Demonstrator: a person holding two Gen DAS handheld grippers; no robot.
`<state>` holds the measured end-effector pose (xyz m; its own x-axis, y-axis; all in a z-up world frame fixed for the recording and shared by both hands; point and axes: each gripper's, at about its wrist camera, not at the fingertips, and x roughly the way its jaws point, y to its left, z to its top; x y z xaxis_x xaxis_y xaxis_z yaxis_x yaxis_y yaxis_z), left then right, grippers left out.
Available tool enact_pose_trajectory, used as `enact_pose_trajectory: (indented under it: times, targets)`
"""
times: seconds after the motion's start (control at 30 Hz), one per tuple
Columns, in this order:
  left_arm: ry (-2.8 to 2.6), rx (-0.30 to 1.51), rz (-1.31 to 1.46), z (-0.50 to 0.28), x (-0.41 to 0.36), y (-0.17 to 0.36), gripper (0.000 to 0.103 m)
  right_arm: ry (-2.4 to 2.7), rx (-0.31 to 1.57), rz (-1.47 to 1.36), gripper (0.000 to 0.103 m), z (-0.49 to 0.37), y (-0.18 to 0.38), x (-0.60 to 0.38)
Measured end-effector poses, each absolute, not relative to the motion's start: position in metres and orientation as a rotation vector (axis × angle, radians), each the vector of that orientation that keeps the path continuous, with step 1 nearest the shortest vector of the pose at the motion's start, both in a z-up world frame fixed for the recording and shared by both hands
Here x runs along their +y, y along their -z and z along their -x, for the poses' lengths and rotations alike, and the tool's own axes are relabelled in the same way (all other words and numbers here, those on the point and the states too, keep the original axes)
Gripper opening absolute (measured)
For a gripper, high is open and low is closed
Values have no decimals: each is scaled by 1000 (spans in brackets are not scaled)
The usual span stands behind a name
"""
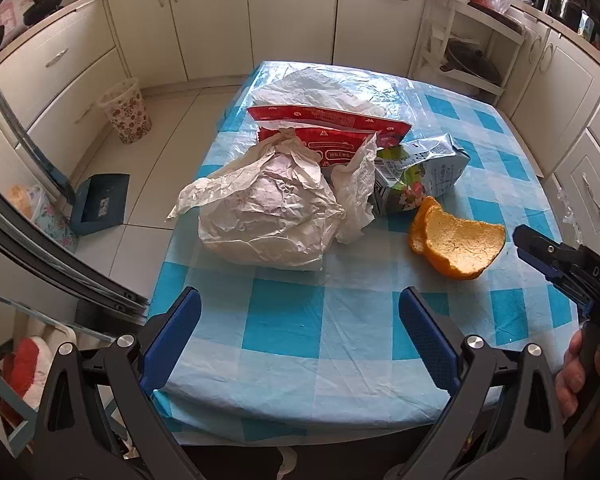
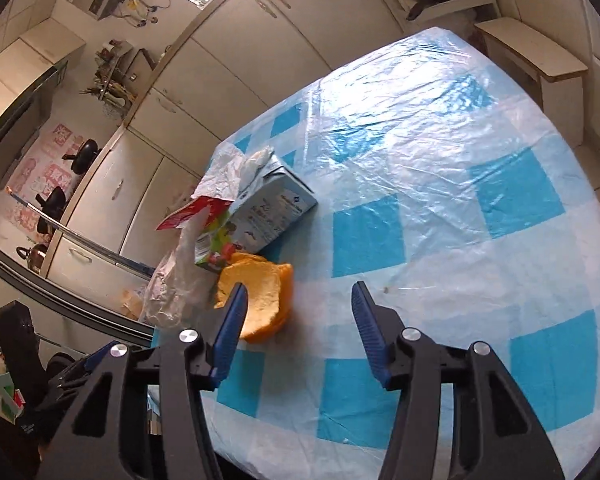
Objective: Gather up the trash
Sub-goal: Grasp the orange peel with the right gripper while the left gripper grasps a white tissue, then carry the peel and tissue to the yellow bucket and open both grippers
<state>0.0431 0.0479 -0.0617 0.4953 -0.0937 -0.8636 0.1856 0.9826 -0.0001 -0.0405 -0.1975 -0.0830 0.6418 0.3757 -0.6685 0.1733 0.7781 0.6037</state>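
The red snack packet (image 1: 328,128) is half covered by the crumpled white paper bag (image 1: 264,216) in front of it, and a white plastic bag (image 1: 320,88) behind it runs out of clear sight. In the right wrist view only a red corner of that packet shows, and the paper bag is cut down to a pale, wrinkled strip at the table (image 2: 480,184) edge. The print on the crushed drink carton (image 1: 416,176) is too small to read. The right gripper (image 1: 536,256) enters the left wrist view only as a dark tip at the right edge, with part of a hand (image 1: 580,376) below it.

The left gripper (image 1: 300,332) has its jaws spread wide over bare checked tablecloth, holding and touching nothing. The right gripper's jaws stand about half apart, empty; its left finger (image 2: 232,328) overlaps the orange peel (image 2: 260,300) in the picture, but whether it touches cannot be told. The peel lies on the table just beside the carton, inner side up. A patterned wastebasket (image 1: 126,110) stands on the floor, well apart from the table.
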Motion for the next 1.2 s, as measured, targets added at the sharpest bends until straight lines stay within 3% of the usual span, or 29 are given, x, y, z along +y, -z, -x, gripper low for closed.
enact_pose_trajectory:
  times: [0.1,0.2,0.23,0.5,0.73,0.83,0.87,0.9,0.93,1.2]
  targets:
    - [167,1036,-93,-42,49,63,95,-97,932,-575,52,20,92,-169]
    - [157,1035,-77,-43,54,63,95,-106,946,-549,12,8,98,-156]
    - [156,1033,-65,-44,57,63,95,-110,934,-556,7,8,98,-156]
    - [177,966,-154,-60,29,52,95,-259,736,-768,7,41,62,-197]
    - [161,929,-382,-94,-24,65,92,-145,757,-843,7,57,69,-237]
    - [149,910,-483,-101,-39,74,62,-144,755,-848,7,61,67,-243]
    - [143,913,-512,-104,-42,79,39,-145,755,-849,7,63,66,-243]
    - [142,934,-520,-108,-43,83,10,-144,756,-851,7,64,66,-244]
    - [149,956,-504,-111,-40,85,1,-144,757,-853,7,64,66,-244]
    - [446,903,-57,-100,12,27,1,-160,738,-870,7,71,64,-254]
